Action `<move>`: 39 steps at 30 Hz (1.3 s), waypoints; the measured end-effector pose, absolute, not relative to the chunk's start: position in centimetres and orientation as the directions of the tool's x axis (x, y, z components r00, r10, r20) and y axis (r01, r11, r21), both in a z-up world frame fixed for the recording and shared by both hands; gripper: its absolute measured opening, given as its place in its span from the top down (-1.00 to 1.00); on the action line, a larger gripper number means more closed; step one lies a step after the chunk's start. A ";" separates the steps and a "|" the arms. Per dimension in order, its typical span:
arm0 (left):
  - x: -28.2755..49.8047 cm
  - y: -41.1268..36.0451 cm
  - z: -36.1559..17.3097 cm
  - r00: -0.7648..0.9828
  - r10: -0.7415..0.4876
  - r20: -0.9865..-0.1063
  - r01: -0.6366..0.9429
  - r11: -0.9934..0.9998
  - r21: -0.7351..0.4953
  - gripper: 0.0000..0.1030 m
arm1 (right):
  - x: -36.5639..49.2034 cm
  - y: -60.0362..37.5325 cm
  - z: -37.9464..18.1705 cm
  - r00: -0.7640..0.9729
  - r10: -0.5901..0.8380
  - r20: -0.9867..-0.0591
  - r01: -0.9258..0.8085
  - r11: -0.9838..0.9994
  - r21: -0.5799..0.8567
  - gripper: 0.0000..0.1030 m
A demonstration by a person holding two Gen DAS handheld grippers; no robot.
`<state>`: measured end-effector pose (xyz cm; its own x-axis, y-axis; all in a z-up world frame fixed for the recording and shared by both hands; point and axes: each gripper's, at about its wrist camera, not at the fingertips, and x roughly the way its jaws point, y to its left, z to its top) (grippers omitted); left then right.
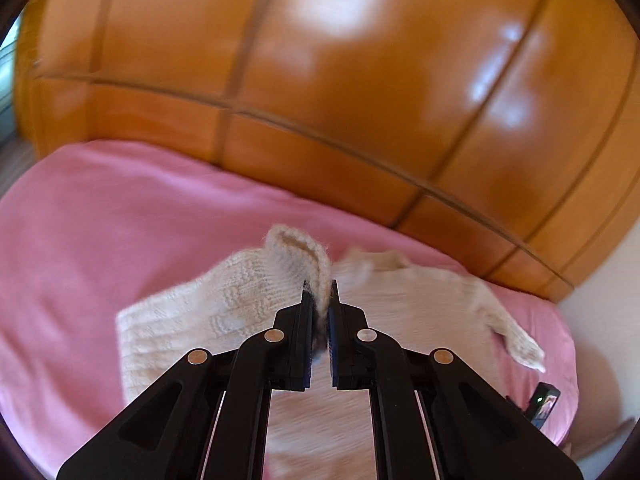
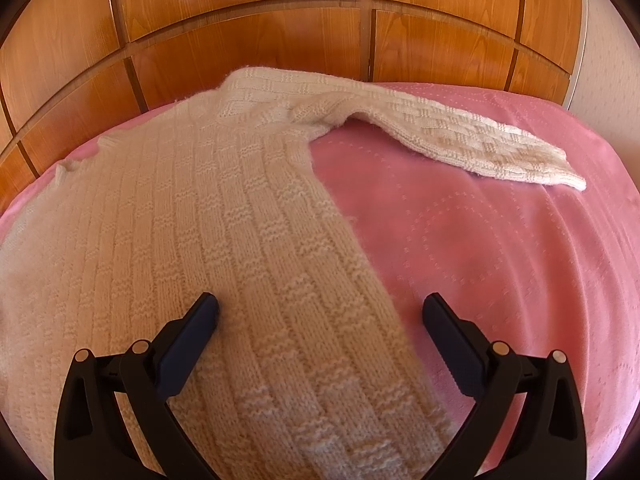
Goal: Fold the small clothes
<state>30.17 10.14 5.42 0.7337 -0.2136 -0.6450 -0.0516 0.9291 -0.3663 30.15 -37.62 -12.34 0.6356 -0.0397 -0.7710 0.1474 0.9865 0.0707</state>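
Observation:
A small cream knitted sweater [image 2: 224,216] lies spread on a pink bedspread [image 2: 500,240]. My left gripper [image 1: 321,292] is shut on a lifted fold of the sweater's left sleeve [image 1: 298,256]; the sweater body [image 1: 420,308] lies beyond and to the right. My right gripper [image 2: 320,308] is open and empty, low over the sweater's right edge, its left finger [image 2: 200,320] over the knit and its right finger [image 2: 444,320] over the bedspread. The other sleeve [image 2: 460,136] stretches flat to the right. The left wrist view is blurred.
A glossy orange wooden wardrobe [image 2: 248,36] stands right behind the bed. The pink bedspread also shows in the left wrist view [image 1: 120,220]. A small dark device with a green light [image 1: 542,402] shows at the right edge of the left wrist view.

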 end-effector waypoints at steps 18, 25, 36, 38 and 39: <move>37.2 -12.4 -3.3 0.641 -0.357 -0.680 0.218 0.934 -0.284 0.37 | 30.0 -37.8 -12.4 0.639 -0.032 -0.768 0.148 0.986 0.082 -0.96; 29.2 -7.6 -6.1 0.751 -0.245 -0.613 0.149 0.967 -0.205 -0.46 | 30.1 -37.7 -12.4 0.640 -0.031 -0.768 0.148 0.985 0.085 -0.96; 22.1 8.3 -12.1 0.642 0.175 -0.746 -0.426 0.891 -0.157 -0.47 | 28.9 -37.3 -10.6 0.705 0.029 -0.708 0.090 0.987 0.131 -0.96; 22.5 9.7 -12.2 0.641 0.163 -0.750 -0.439 0.879 -0.184 -0.44 | 28.4 -35.6 -8.6 0.750 0.096 -0.655 0.003 0.989 0.148 -0.96; 22.8 9.8 -12.2 0.640 0.163 -0.751 -0.433 0.884 -0.177 -0.44 | 28.4 -34.9 -7.8 0.761 0.137 -0.635 -0.037 0.985 0.169 -0.94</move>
<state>22.81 9.79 -12.21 0.6401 0.1631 -0.7508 -0.4328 0.8840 -0.1769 28.41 -34.89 -7.85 0.7605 0.1373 -0.6347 -0.0369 0.9850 0.1688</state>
